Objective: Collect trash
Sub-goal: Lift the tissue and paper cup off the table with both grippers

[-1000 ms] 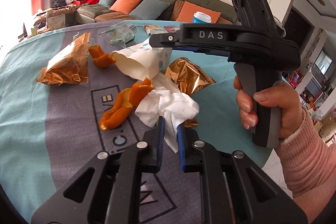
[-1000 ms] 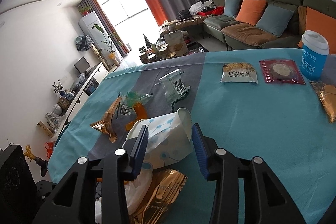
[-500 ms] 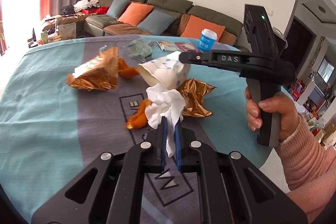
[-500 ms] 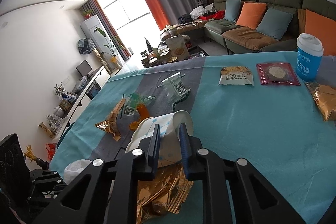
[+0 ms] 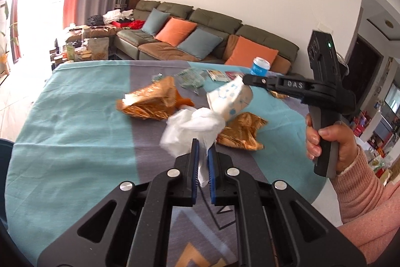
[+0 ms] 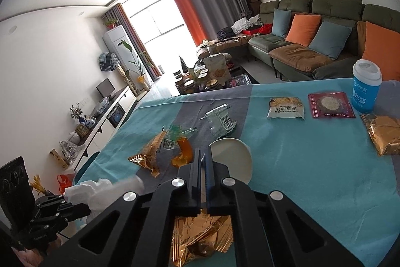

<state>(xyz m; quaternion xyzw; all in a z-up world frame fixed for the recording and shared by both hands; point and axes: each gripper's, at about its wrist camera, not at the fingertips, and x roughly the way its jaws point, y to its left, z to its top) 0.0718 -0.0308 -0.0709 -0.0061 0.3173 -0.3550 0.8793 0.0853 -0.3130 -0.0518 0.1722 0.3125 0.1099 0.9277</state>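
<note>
My left gripper (image 5: 202, 149) is shut on a crumpled white tissue (image 5: 192, 128) and holds it above the table. My right gripper (image 6: 205, 155) is shut on the rim of a white paper cup with blue dots (image 6: 231, 160) and holds it lifted, mouth toward the tissue; the cup also shows in the left wrist view (image 5: 228, 99). The tissue (image 6: 96, 193) and left gripper (image 6: 75, 213) show at lower left in the right wrist view. Gold foil wrappers (image 5: 147, 99) (image 5: 241, 130) and orange peel (image 6: 183, 150) lie on the teal and grey tablecloth (image 5: 75, 121).
A blue lidded cup (image 6: 366, 86) stands at the far right of the table. Near it lie a white snack packet (image 6: 286, 108), a red packet (image 6: 330, 104), another gold wrapper (image 6: 383, 133) and clear plastic wrappers (image 6: 221, 120). A sofa (image 5: 200, 34) stands beyond the table.
My right gripper closed on the cup's rim and lifted it. My left gripper raised the tissue off the table, away from the orange peel.
</note>
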